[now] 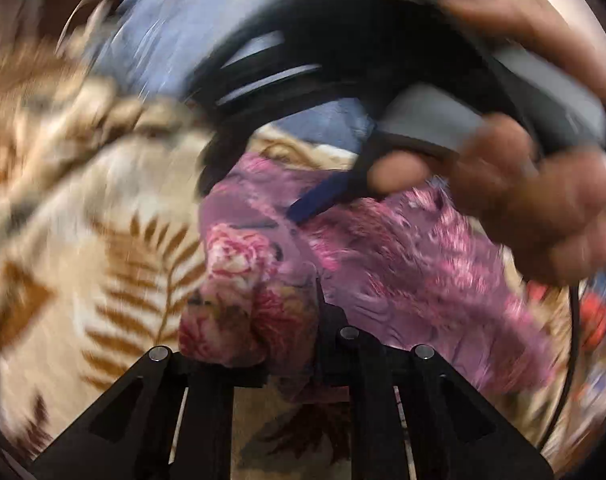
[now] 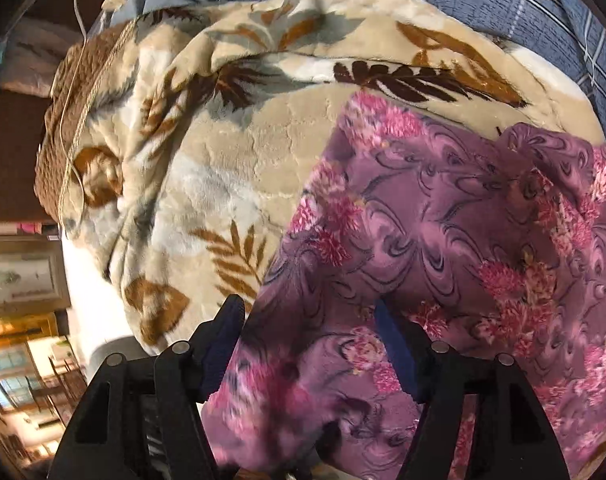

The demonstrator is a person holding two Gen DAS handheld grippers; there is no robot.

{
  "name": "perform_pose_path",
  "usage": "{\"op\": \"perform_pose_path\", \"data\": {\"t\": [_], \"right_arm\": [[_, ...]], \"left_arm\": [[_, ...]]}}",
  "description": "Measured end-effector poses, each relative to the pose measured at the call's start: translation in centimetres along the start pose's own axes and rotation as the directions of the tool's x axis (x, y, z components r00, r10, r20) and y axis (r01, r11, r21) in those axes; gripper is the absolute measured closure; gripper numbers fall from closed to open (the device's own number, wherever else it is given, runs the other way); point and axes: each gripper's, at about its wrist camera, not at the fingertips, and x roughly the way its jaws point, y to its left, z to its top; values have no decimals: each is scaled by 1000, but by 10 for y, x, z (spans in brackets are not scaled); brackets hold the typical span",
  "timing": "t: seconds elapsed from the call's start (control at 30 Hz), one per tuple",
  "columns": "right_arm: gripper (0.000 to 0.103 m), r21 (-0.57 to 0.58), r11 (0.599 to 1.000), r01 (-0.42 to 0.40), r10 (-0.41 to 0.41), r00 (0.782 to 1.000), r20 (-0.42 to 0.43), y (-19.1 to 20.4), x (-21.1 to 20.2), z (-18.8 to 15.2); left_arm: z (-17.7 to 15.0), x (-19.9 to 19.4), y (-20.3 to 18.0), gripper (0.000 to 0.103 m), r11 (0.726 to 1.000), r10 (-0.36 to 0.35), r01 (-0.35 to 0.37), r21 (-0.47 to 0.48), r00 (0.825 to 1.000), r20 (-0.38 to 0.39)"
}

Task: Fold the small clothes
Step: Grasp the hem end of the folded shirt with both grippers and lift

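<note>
A small purple garment with pink flowers lies spread on a beige leaf-print blanket. My left gripper is shut on a bunched edge of the garment, with the fabric pinched between its black fingers. My right gripper points steeply down over the garment's near edge. Its blue-padded fingers stand wide apart, cloth lies loosely between them, and the pads do not press it. The left wrist view is blurred. It shows the right gripper's blue finger over the garment and a person's hand holding the tool.
A blue checked sheet lies beyond the blanket. The blanket is heaped in folds at the left, with a thin white cable running over it. The bed's edge drops off at the left, with room furniture below.
</note>
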Motion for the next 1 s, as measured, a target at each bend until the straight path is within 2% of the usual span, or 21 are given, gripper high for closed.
{"op": "perform_pose_path", "data": {"t": [0.07, 0.2, 0.27, 0.37, 0.4, 0.47, 0.5, 0.53, 0.6, 0.67, 0.7, 0.73, 0.77, 0.8, 0.87, 0.97, 1.0], "right_arm": [[33, -23, 999, 23, -24, 999, -29, -3, -4, -6], [33, -18, 993, 113, -114, 992, -51, -17, -15, -10], [33, -21, 990, 138, -139, 989, -45, -14, -17, -5], [36, -90, 980, 177, -183, 981, -68, -2, -5, 6], [41, -117, 968, 223, -233, 970, -76, 0, 3, 9], [68, -137, 939, 314, -329, 939, -101, -5, 16, 12], [94, -133, 930, 342, -358, 926, -123, -12, 20, 10], [94, -114, 932, 343, -355, 928, -113, -18, 16, 8], [94, -83, 953, 293, -297, 954, -42, -25, -5, -1], [94, -26, 978, 207, -205, 976, 72, -42, -43, -20], [94, -15, 985, 172, -170, 979, 111, -48, -55, -28], [94, 6, 995, 97, -96, 976, 196, -62, -79, -45], [94, 24, 998, 55, -59, 967, 246, -72, -93, -57], [94, 47, 999, 10, -23, 955, 297, -86, -108, -69], [94, 94, 991, -96, 50, 913, 406, -122, -138, -100], [94, 162, 954, -252, 126, 828, 547, -196, -162, -156], [94, 175, 942, -286, 140, 810, 569, -215, -165, -166]], "left_arm": [[-3, -1, -16, 91, 996, 21, -22, 92, 1000, 12], [-6, -4, -35, 91, 978, 38, -46, 204, 998, 43], [-7, -8, -40, 91, 969, 41, -54, 241, 998, 56], [-7, -14, -41, 91, 962, 32, -49, 270, 997, 68], [-4, -14, -46, 91, 959, 30, -48, 279, 997, 69], [-3, -15, -49, 92, 954, 25, -44, 296, 998, 66], [-3, -15, -49, 92, 952, 22, -39, 302, 998, 62], [-2, -16, -50, 92, 951, 16, -35, 308, 998, 64], [1, -26, -54, 92, 948, -20, -4, 319, 997, 72], [5, -40, -62, 92, 940, -54, 22, 340, 995, 86], [8, -46, -67, 92, 937, -70, 34, 349, 993, 91], [11, -51, -74, 92, 933, -81, 40, 358, 992, 99], [14, -56, -83, 92, 927, -99, 53, 372, 990, 105], [18, -62, -97, 92, 917, -124, 69, 392, 985, 116], [21, -67, -124, 92, 897, -156, 91, 433, 981, 118], [22, -67, -184, 92, 831, -248, 178, 528, 967, 64], [15, -61, -212, 92, 790, -271, 211, 575, 962, 20]]}}
